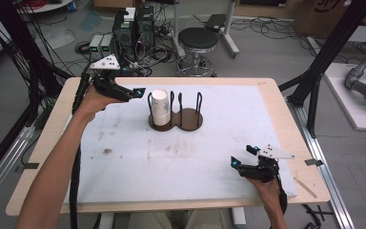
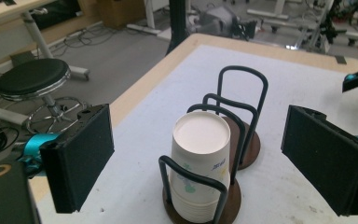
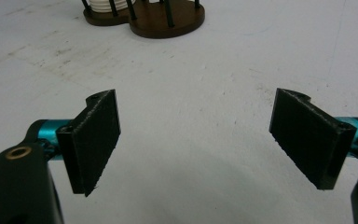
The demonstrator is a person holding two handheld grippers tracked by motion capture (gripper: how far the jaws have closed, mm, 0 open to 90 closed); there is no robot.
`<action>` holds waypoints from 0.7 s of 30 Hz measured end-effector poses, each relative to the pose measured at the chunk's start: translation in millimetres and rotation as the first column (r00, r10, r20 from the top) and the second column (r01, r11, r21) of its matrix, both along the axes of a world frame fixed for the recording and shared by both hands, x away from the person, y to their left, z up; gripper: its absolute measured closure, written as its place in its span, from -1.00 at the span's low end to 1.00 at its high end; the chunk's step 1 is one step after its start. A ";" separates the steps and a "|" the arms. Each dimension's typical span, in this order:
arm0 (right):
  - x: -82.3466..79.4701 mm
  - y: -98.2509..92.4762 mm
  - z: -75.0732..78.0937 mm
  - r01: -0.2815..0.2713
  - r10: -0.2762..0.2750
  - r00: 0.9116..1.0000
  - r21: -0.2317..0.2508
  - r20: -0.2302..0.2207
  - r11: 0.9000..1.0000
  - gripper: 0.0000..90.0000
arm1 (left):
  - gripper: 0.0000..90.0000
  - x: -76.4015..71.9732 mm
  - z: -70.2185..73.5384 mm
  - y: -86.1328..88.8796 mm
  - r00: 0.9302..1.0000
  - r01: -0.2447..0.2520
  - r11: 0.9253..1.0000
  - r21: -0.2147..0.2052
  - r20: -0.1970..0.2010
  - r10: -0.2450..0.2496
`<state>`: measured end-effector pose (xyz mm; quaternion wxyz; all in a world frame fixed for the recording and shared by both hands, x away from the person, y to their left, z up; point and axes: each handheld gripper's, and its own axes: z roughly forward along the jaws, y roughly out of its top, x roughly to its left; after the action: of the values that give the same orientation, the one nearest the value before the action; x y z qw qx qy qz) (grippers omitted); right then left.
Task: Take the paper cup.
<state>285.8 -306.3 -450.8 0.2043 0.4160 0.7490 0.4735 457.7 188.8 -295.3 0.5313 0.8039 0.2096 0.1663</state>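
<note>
Lab clutter behind: stool (image 1: 198, 40) at 12 o'clock, computer boxes (image 1: 133, 28) w/ cables at 11. White-topped bench (image 1: 181, 162), stained, carries a dark wooden two-ring holder (image 1: 176, 121) w/ black wire hoops, just above centre.

Cup stack (image 1: 160, 107) — white paper cups, nested, upside down — sits in the holder's 9 o'clock ring, inside the hoops; the 3 o'clock ring is empty. Left gripper view shows the same stack (image 2: 200, 163) from close up, flat bottom on top, hoops round it.

Left tongs (image 1: 140, 92) hang at approx 9 o'clock of the stack, just beside it, jaws wide apart, holding nothing; stack sits ahead of them, not touched. Right tongs (image 1: 243, 156) at 4 o'clock, near the bench's front edge, well apart from the holder, jaws wide, empty, bare bench between them.

Progress, judging by layout: early. No cup separated or moved yet. Left: close on the top cup, lift it off, prob. set it in the empty ring or pass to the right side.
</note>
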 end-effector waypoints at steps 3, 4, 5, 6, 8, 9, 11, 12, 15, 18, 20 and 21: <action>-0.7 0.4 0.1 0.000 0.000 1.000 -0.004 0.009 1.000 -0.63 | -0.80 4.4 0.4 -5.2 1.000 0.022 1.000 0.011 -0.003 -0.022; -1.0 0.6 0.1 -0.001 0.001 1.000 -0.005 0.008 1.000 -0.63 | -0.80 7.2 0.4 -7.8 1.000 0.028 0.999 0.041 -0.010 -0.028; -1.2 0.7 0.2 0.001 -0.001 1.000 -0.006 0.008 1.000 -0.63 | -0.80 8.7 0.8 -9.8 0.999 0.035 0.997 0.062 -0.015 -0.034; -0.9 0.6 0.2 -0.001 0.001 1.000 -0.003 0.000 1.000 -0.63 | -0.80 11.3 1.5 -12.1 0.999 0.042 0.996 0.085 -0.012 -0.041; 0.1 -0.3 0.0 -0.001 0.001 1.000 0.003 -0.001 1.000 -0.63 | -0.80 15.0 3.1 -15.8 0.998 0.056 0.993 0.102 -0.022 -0.054; 0.1 -0.8 0.2 0.002 -0.002 1.000 0.007 -0.007 1.000 -0.63 | -0.80 16.2 3.1 -17.3 0.998 0.067 0.994 0.091 -0.016 -0.066; 0.9 -1.2 0.0 0.000 0.000 1.000 0.014 -0.011 1.000 -0.63 | -0.80 19.8 3.7 -20.3 0.996 0.087 0.990 0.109 -0.034 -0.084; 0.9 -1.2 0.0 0.000 0.000 1.000 0.014 -0.011 1.000 -0.63 | -0.80 21.6 4.7 -21.9 0.995 0.099 0.987 0.128 -0.040 -0.094; 0.9 -1.1 0.0 -0.002 0.002 1.000 0.008 -0.011 1.000 -0.63 | -0.80 25.7 9.4 -26.6 0.992 0.119 0.982 0.147 -0.047 -0.113; 1.2 -0.9 0.0 -0.004 0.004 1.000 0.007 -0.011 1.000 -0.63 | -0.80 31.4 15.9 -34.4 0.988 0.152 0.967 0.202 -0.054 -0.144; 1.2 -1.1 0.0 -0.003 0.003 1.000 0.007 -0.011 1.000 -0.63 | -0.80 34.0 18.9 -40.5 0.985 0.171 0.957 0.233 -0.062 -0.161; 1.2 -1.1 0.0 -0.003 0.003 1.000 0.007 -0.011 1.000 -0.63 | -0.80 35.4 19.9 -43.7 0.983 0.183 0.951 0.250 -0.067 -0.172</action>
<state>287.0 -307.4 -450.8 0.1979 0.4181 0.7492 0.4741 493.1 145.1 -275.4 0.4315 0.8845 0.1252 0.1255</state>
